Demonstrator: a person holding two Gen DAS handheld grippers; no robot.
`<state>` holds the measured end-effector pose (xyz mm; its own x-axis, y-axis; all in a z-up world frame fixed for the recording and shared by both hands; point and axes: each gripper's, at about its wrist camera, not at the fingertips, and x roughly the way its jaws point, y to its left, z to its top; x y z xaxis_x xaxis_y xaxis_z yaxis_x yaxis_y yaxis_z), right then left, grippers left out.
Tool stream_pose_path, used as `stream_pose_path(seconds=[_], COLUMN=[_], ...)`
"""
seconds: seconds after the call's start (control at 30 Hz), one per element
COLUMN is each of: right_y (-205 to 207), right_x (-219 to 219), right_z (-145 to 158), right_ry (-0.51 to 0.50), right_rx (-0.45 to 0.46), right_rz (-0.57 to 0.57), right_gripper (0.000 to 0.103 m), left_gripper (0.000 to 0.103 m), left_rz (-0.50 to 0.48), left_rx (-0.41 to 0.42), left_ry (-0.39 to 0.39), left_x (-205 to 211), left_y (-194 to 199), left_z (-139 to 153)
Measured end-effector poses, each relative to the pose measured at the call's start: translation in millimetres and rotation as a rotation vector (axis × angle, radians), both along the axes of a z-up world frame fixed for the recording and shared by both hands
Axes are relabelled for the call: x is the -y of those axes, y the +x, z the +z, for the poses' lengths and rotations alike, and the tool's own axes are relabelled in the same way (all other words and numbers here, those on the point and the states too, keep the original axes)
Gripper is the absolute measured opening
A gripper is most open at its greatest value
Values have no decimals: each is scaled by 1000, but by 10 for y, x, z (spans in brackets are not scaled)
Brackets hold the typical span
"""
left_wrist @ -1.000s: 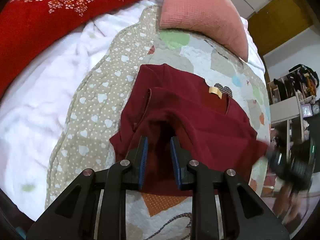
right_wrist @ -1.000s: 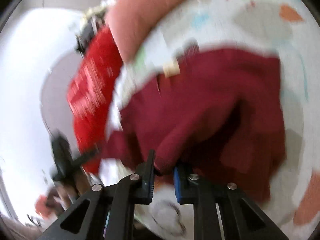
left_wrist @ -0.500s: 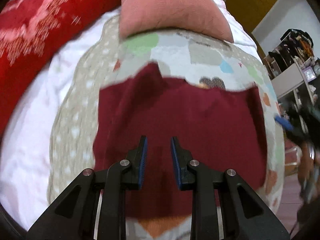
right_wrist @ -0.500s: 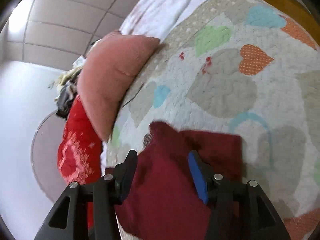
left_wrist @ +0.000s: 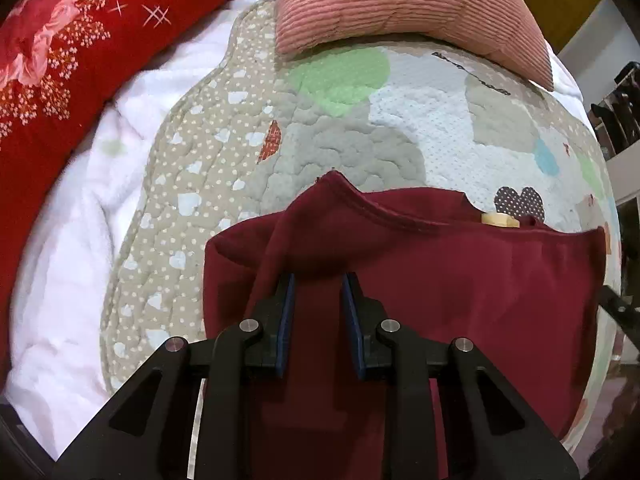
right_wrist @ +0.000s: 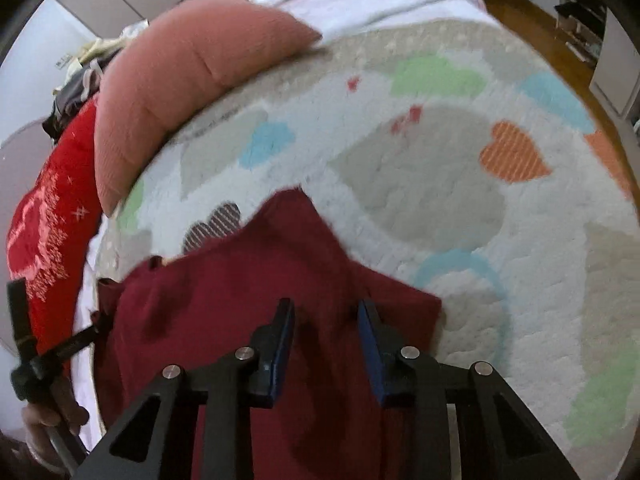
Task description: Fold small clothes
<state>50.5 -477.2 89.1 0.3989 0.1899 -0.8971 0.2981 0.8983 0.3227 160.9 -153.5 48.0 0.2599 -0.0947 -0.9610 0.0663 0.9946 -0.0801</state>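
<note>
Maroon garment now folded flat, tan neck label unreadable; left jaws pinching its fold, right jaws closing, ungripping.

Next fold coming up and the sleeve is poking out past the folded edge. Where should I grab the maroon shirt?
Probably the sleeve tip of the maroon shirt, the hemmed point lying beyond the folded edge on the quilt. It is the one loose flap, so come down from above with the left gripper, jaws across the hem.
</note>
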Motion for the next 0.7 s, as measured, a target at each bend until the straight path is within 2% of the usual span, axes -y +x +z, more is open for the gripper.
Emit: stream_pose_path(seconds=[0.1, 0.2, 0.27, 0.33, 0.4, 0.43, 0.5, 0.67, 0.7], right_y=[-91, -159, -145, -45, 64, 85, 91, 13, -12], right_x=[-106, -345, -471, -575, -571, -574, -603, -622, -633], right_z=[217, 269, 188, -53, -255, -232, -54, 179, 190], right_ry=[43, 13, -20, -71, -68, -63, -80, -33, -29], right_rx=[45, 62, 47, -25, -99, -101, -57, -17, -12], right_rz=[41, 123, 172, 195, 197, 193, 203, 180, 177], right_gripper=[33, 34, 36, 37, 37, 37, 37, 40, 40], left_gripper=[23, 23, 23, 23, 23, 24, 31, 32, 35], left_rz=[1, 17, 20, 14, 9, 8, 10, 10, 12], left_rx=[10, 14, 20, 21, 20, 24, 30, 37, 38], left_ry=[-1, -9, -9, 0, 2, 1, -11, -21, -29], left_x=[-10, -39, -14, 1, 9, 8, -10, -53, -73], left_y=[-18, -42, -63, -82, -99, -104, -121, -171, -189], left_z=[44, 79, 104, 122, 149, 171, 209, 313, 327])
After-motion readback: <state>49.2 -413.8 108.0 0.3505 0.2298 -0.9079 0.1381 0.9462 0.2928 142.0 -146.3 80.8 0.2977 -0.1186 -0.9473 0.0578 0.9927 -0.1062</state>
